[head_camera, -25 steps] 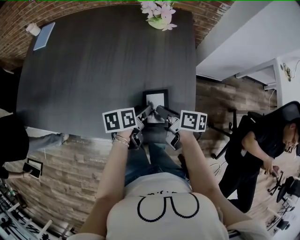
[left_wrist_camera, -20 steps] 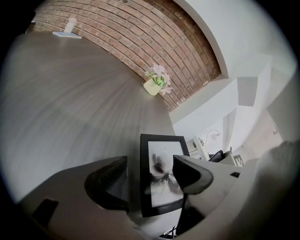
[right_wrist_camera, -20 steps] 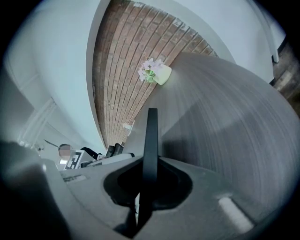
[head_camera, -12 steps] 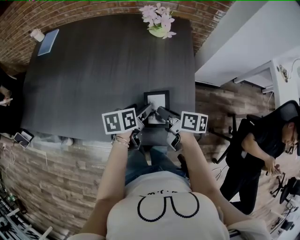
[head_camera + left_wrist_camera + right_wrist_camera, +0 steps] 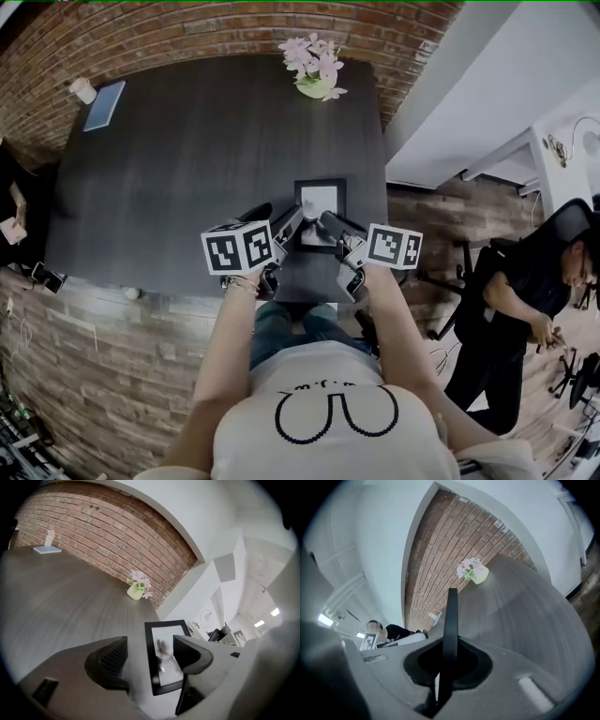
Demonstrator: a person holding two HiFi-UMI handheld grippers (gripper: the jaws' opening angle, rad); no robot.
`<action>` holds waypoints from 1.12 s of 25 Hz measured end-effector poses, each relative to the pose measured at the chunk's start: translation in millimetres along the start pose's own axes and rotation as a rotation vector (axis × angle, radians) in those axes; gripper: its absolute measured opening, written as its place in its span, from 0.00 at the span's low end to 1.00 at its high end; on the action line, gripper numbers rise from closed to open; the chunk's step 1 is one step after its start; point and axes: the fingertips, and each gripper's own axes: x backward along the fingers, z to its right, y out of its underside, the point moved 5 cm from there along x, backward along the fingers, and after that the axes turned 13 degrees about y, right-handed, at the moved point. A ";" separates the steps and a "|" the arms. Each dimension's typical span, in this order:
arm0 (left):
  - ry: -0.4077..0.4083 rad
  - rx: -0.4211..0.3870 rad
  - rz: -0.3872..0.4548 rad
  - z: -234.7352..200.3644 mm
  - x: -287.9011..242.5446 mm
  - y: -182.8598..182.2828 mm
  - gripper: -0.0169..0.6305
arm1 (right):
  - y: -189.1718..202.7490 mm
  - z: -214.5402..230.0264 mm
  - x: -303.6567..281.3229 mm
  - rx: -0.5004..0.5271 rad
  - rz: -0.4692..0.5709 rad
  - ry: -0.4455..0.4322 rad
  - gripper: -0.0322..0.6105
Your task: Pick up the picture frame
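Black picture frame (image 5: 320,201), near the front edge of the table (image 5: 187,169), is being pinched by one thin rim in the clenched right gripper (image 5: 328,223) while the left gripper (image 5: 275,220) is hanging wide open beside it, so it is probably risking swinging or slipping out.

No legible text or numbers

- Table (image 5: 187,169): dark wood grain, matt and smooth, with faint streaks along its length.
- Picture frame (image 5: 319,201): smooth black moulding with a dull sheen; its pane is glossy and mirrors pale shapes.
- Left gripper (image 5: 150,644): matt grey plastic shell; its pads (image 5: 115,656) are black and finely ribbed.
- Right gripper (image 5: 449,653): the same matt grey plastic.
- Wall (image 5: 93,531), at eleven o'clock in the left gripper view: rough bare brick.
- Pot (image 5: 134,592), at the table's twelve o'clock end: smooth, pale green.
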 end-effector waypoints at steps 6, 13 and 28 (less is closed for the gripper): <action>0.014 -0.101 0.051 14.8 6.7 -28.1 0.49 | -24.0 -18.0 14.3 0.069 0.087 -0.010 0.07; 0.033 -0.214 0.111 34.9 20.0 -56.5 0.45 | -42.5 -40.0 31.4 0.137 0.177 -0.017 0.07; 0.009 -0.581 0.298 84.3 39.1 -106.7 0.07 | -91.4 -100.5 82.8 0.366 0.464 -0.083 0.07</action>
